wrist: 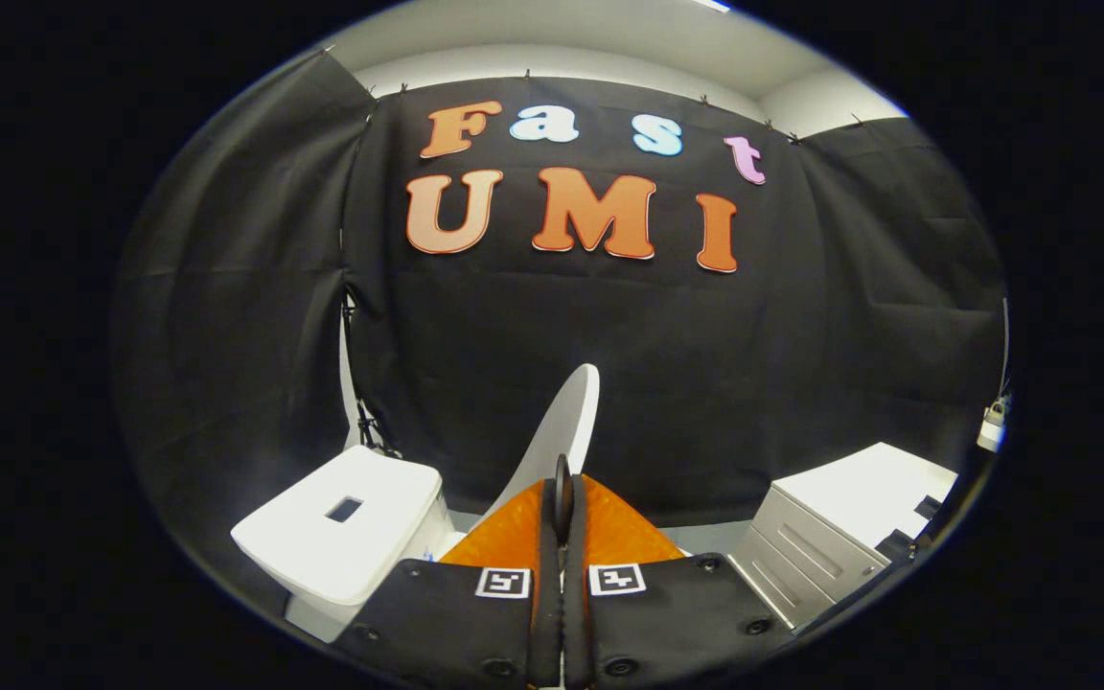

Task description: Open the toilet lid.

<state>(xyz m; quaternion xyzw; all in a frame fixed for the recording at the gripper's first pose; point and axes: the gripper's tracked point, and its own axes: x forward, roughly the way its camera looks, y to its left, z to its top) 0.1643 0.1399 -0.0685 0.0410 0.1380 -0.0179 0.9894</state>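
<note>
Now the gripper (pixel 563 498) pinches the raised toilet lid (pixel 562 422).

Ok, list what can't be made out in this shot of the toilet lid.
- Toilet lid: raised on edge just beyond the fingers; its lower part and hinge are hidden behind the gripper.
- Grip: the fingers are closed together, but whether both press on the lid can't be told.
- Bowl and seat: hidden behind the gripper body.
- Tank: its base is cut off.
- Cabinet: partly cut off.
</note>
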